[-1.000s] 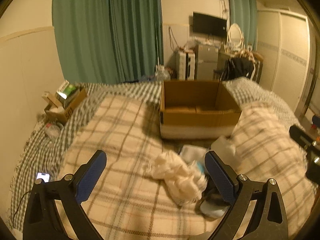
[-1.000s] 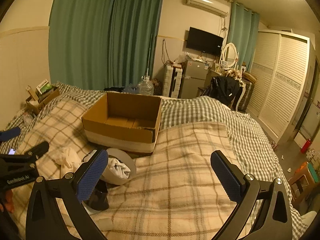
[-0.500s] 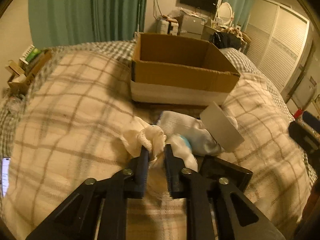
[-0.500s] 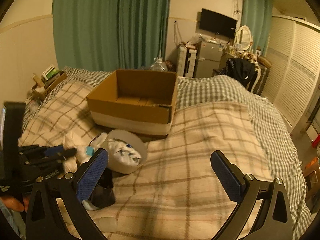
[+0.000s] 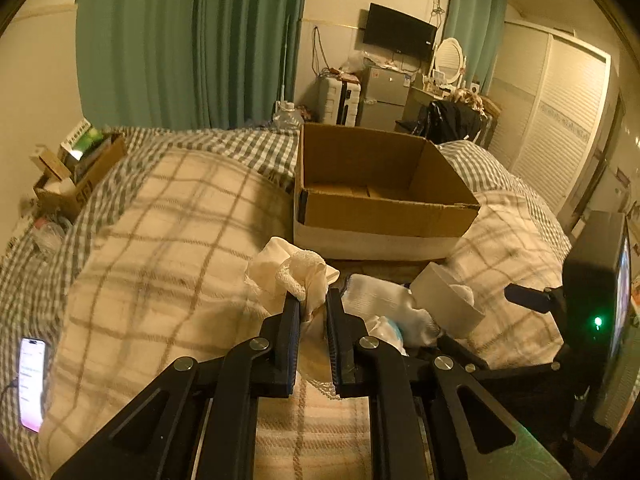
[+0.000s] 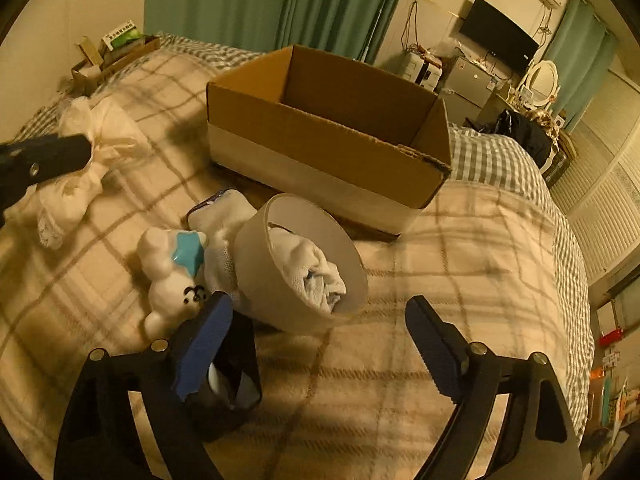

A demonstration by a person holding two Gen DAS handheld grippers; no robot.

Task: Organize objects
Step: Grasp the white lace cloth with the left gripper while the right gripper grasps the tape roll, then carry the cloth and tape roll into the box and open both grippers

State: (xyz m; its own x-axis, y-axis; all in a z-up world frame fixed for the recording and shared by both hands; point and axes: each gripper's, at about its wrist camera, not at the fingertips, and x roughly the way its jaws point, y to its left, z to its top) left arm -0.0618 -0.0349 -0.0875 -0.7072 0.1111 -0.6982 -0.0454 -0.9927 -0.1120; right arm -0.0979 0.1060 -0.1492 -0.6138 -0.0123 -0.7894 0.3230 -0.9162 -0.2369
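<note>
Left wrist view: the left gripper (image 5: 312,306) has its jaws drawn narrow and pinches a cream cloth (image 5: 294,276), whose bunched top rises above the fingertips while the rest trails down between the fingers. Just right of it lie a white sock (image 5: 382,300) and a grey bowl (image 5: 446,300) tipped on its side; from here only the bowl's outer wall and a little white inside show. The box (image 5: 380,196) stands open just beyond the cloth, its near wall low and its floor bare. Only this view shows a lit phone (image 5: 31,384) at the blanket's (image 5: 160,248) near left edge. The right gripper's body appears at the far right edge, its fingers hidden.

Right wrist view: the right gripper (image 6: 316,338) is spread wide and holds nothing, its fingers (image 6: 204,334) either side of the bowl (image 6: 280,268), not touching it. From here the bowl's mouth faces the camera, showing white cloth stuffed inside. This view alone shows a white plush toy (image 6: 170,268) with a blue patch left of the bowl, and a dark cup (image 6: 230,380) behind the left finger. The left gripper (image 6: 86,150) enters at the left edge, the cloth (image 6: 96,136) clamped in it, well apart from the box (image 6: 320,136). Open blanket (image 6: 460,264) stretches right of the bowl and between the cloth and the box's left corner.
</note>
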